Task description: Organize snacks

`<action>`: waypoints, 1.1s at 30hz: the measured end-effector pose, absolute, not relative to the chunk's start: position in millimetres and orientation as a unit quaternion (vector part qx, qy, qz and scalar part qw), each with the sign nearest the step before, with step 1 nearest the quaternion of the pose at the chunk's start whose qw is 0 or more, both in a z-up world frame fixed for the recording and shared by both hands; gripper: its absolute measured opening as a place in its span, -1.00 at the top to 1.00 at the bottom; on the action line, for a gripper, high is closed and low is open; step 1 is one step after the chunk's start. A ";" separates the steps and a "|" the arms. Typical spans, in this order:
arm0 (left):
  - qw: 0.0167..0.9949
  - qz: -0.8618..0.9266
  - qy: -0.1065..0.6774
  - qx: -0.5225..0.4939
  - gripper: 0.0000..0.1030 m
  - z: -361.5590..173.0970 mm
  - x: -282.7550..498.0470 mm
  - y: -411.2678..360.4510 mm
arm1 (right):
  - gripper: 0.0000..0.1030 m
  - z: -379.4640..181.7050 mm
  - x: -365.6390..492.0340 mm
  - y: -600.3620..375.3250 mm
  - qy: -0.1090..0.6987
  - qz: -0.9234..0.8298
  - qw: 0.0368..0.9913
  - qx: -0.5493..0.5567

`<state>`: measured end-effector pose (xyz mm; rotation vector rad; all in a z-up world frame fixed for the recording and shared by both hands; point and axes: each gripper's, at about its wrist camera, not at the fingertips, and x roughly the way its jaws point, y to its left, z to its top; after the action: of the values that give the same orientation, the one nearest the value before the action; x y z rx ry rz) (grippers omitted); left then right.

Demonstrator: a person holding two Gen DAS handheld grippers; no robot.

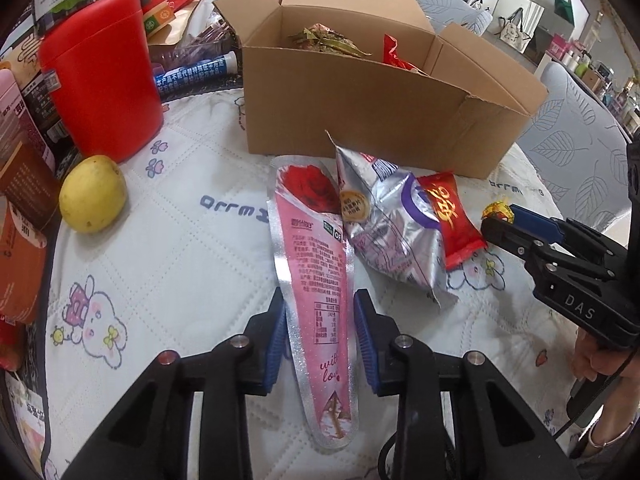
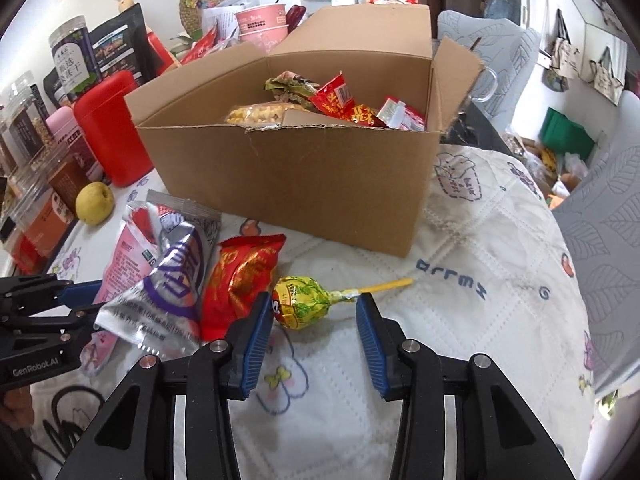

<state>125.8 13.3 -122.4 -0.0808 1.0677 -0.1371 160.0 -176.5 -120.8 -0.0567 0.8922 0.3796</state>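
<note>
A pink cone-shaped packet (image 1: 316, 248) with a rose print lies on the quilted cloth, and my left gripper (image 1: 318, 300) is shut on its lower half, one pad on each edge. A crumpled silver bag (image 1: 384, 220) overlaps the packet's right side, with a red packet (image 1: 452, 216) beside it. My right gripper (image 2: 314, 304) is shut on a yellow-wrapped lollipop (image 2: 304, 300), whose stick points right. The open cardboard box (image 2: 288, 176) stands behind, holding several snacks. In the right wrist view my left gripper (image 2: 96, 300) reaches in from the left beside the silver bag (image 2: 176, 280).
A red canister (image 1: 96, 76) and a yellow fruit (image 1: 93, 194) sit left of the box, with jars and packets crowded along the left edge. A grey leaf-patterned chair (image 1: 576, 140) stands at the right. A person's hand (image 1: 600, 356) holds the right gripper.
</note>
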 end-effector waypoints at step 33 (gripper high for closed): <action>0.829 -0.120 0.546 -0.018 -0.57 -130.1 62.5 -9.8 | 0.17 -120.9 36.2 -182.2 0.452 0.208 0.867 -0.036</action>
<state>62.5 -9.8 -130.1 -0.0373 1.1588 -0.2537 36.2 -182.2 -120.9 -0.0747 0.9466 0.4361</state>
